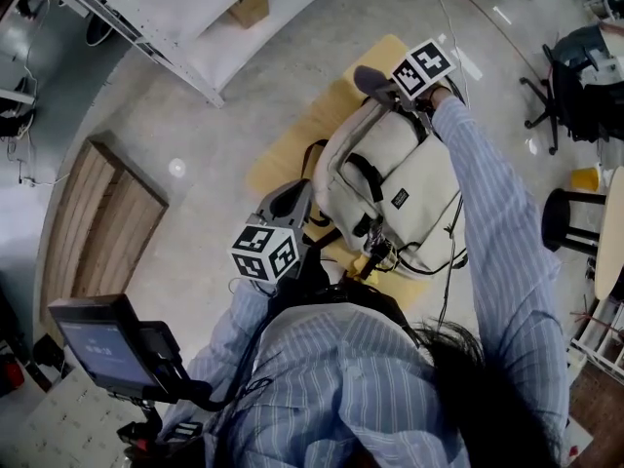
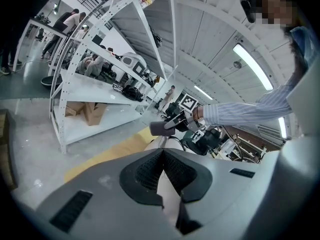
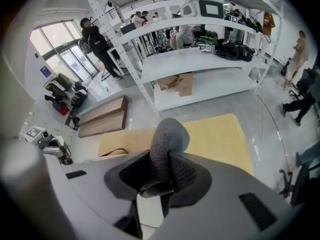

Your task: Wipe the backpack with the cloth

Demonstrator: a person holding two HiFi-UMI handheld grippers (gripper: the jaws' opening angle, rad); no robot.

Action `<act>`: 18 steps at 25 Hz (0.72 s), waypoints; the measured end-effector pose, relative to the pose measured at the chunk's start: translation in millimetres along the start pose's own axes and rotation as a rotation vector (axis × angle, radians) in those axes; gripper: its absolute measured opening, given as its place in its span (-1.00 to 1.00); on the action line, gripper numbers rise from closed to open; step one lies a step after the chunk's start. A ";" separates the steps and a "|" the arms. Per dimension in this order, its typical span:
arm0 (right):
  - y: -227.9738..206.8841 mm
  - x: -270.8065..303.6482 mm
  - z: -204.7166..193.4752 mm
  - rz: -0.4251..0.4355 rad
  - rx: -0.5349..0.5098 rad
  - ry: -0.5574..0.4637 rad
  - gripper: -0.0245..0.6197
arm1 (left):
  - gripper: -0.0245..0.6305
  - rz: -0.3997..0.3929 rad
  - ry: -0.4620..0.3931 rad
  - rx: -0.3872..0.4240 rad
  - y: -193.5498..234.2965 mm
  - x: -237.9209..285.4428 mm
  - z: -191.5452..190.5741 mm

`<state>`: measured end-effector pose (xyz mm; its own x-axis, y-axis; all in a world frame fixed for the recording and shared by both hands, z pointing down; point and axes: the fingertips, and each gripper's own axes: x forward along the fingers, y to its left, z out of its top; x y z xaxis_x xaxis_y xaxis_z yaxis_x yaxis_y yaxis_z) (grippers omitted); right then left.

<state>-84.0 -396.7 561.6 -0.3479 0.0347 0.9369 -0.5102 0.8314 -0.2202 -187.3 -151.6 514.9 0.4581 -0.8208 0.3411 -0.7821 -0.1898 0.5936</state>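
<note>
A cream backpack (image 1: 390,178) with black straps lies on a yellow table (image 1: 292,139). My left gripper (image 1: 300,198) is at the pack's near left side, shut on a fold of its cream fabric (image 2: 169,196). My right gripper (image 1: 382,86) is at the pack's far top end, shut on a grey cloth (image 1: 369,79). In the right gripper view the cloth (image 3: 166,146) sticks up out of the jaws over the yellow table (image 3: 220,139). In the left gripper view the right gripper (image 2: 172,125) and its cloth (image 2: 159,129) hover beyond the pack.
A white shelf rack (image 1: 195,42) holding a cardboard box (image 1: 252,6) stands beyond the table. Wooden boards (image 1: 102,222) lie on the floor at left. A screen on a stand (image 1: 97,344) is near left. A black stool (image 1: 570,217) and an office chair (image 1: 585,76) stand at right.
</note>
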 end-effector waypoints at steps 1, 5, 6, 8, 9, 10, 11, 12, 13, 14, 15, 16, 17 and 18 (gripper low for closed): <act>9.5 2.5 0.1 0.016 -0.013 0.006 -0.60 | -0.91 -0.001 -0.001 0.004 -0.4 -0.5 0.4; 51.8 12.3 -1.2 0.081 -0.060 0.030 -0.60 | -0.91 -0.001 -0.001 0.014 0.9 -4.3 -0.9; 63.3 15.2 -1.1 0.091 -0.074 0.035 -0.60 | -0.91 0.002 -0.003 0.011 2.6 -6.1 -1.4; 86.7 19.3 0.3 0.109 -0.107 0.035 -0.60 | -0.91 0.011 -0.008 0.006 6.1 -10.1 -1.0; 98.4 19.9 0.8 0.123 -0.120 0.028 -0.60 | -0.91 0.015 -0.011 0.005 7.2 -11.9 -0.5; 110.1 19.8 0.6 0.140 -0.128 0.019 -0.60 | -0.91 0.018 -0.014 0.003 7.9 -13.3 0.0; 121.8 19.4 -0.5 0.161 -0.134 0.010 -0.60 | -0.91 0.020 -0.017 0.000 8.5 -14.5 0.2; 133.8 19.2 -2.5 0.184 -0.142 0.003 -0.60 | -0.91 0.022 -0.018 -0.003 9.4 -15.4 -0.1; 146.0 19.4 -5.4 0.208 -0.151 -0.001 -0.60 | -0.91 0.023 -0.019 -0.005 10.7 -16.1 -0.6; 158.1 19.7 -8.8 0.229 -0.162 -0.001 -0.60 | -0.91 0.026 -0.020 -0.006 12.5 -16.8 -1.1; 169.9 19.8 -12.4 0.247 -0.174 0.001 -0.60 | -0.91 0.029 -0.020 -0.006 14.4 -17.7 -1.3; 181.4 19.4 -15.8 0.261 -0.186 0.004 -0.60 | -0.91 0.033 -0.021 -0.007 16.4 -19.1 -1.0; 192.5 18.5 -19.0 0.272 -0.198 0.006 -0.60 | -0.91 0.038 -0.022 -0.008 18.3 -20.5 -0.3; 202.6 17.4 -22.0 0.283 -0.210 0.006 -0.60 | -0.91 0.041 -0.025 -0.010 20.1 -21.3 0.7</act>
<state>-176.1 -215.4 539.2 -0.4474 0.2830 0.8484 -0.2213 0.8840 -0.4117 -213.1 -138.3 519.0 0.4148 -0.8413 0.3467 -0.7956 -0.1504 0.5868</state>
